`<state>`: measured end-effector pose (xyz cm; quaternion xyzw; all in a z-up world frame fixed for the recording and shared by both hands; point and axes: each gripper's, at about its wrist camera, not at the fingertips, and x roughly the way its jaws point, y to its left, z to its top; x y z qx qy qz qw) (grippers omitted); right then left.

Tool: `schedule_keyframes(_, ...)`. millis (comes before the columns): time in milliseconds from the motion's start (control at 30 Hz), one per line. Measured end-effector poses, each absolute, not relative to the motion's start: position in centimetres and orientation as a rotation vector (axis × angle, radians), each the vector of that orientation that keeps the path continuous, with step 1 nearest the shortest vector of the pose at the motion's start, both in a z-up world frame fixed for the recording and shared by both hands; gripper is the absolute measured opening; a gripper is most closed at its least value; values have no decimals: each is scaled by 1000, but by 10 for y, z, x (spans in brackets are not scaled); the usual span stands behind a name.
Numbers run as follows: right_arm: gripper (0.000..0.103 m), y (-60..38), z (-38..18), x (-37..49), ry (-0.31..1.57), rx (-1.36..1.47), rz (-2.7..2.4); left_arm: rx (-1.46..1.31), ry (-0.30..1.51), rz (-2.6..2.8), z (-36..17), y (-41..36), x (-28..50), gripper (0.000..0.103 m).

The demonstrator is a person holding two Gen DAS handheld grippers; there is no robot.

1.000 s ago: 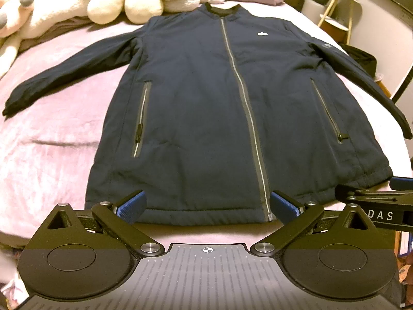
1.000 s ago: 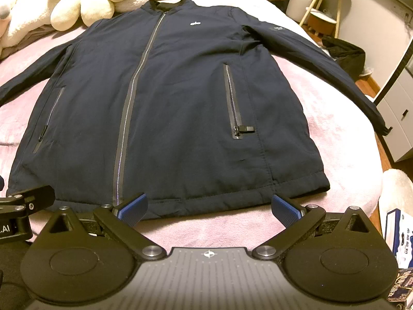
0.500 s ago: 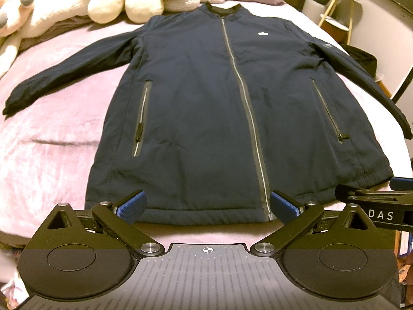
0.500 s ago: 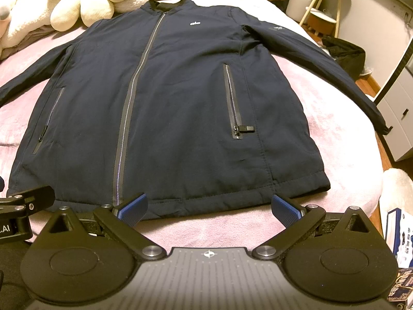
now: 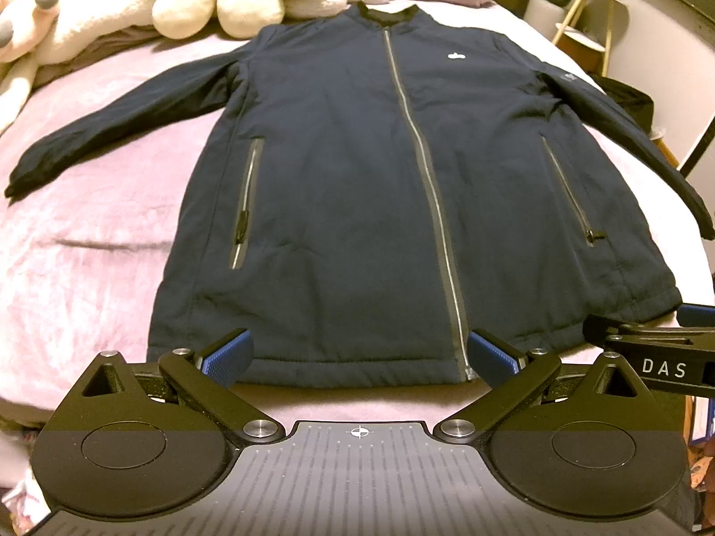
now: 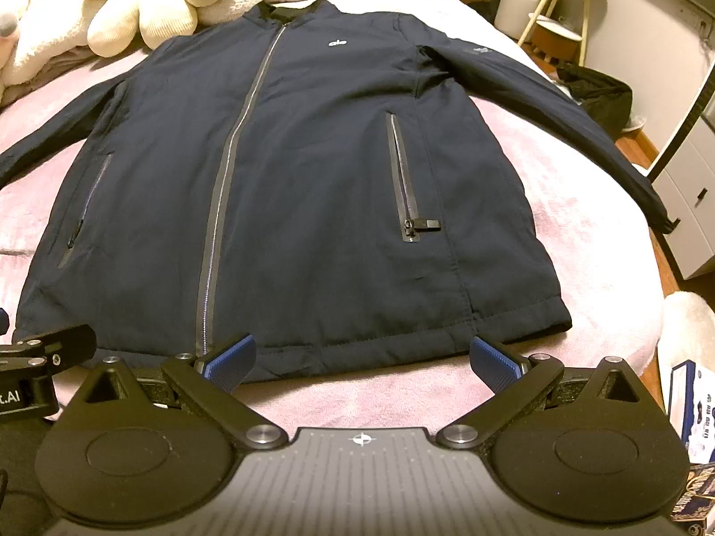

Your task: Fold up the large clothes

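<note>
Navy zip jacket (image 5: 357, 205) lies flat, front up, zipped, on pink bedspread (image 5: 89, 259), sleeves spread, collar by cream plush toys (image 5: 214, 0). White chest logo (image 6: 338, 43) reads approx "alo". Left gripper (image 5: 357, 359) & right gripper (image 6: 362, 359): jaws wide apart, empty, at hem. "DAS" printed on right gripper's body.
</note>
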<state>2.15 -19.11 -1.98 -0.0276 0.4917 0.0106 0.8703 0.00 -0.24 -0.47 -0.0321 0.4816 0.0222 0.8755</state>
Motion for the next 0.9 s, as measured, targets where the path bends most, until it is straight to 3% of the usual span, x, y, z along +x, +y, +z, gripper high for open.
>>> schedule_keyframes(900, 102, -193, -20, 24, 1029, -42, 17, -80, 1036, 47, -8, -2, 7, 103)
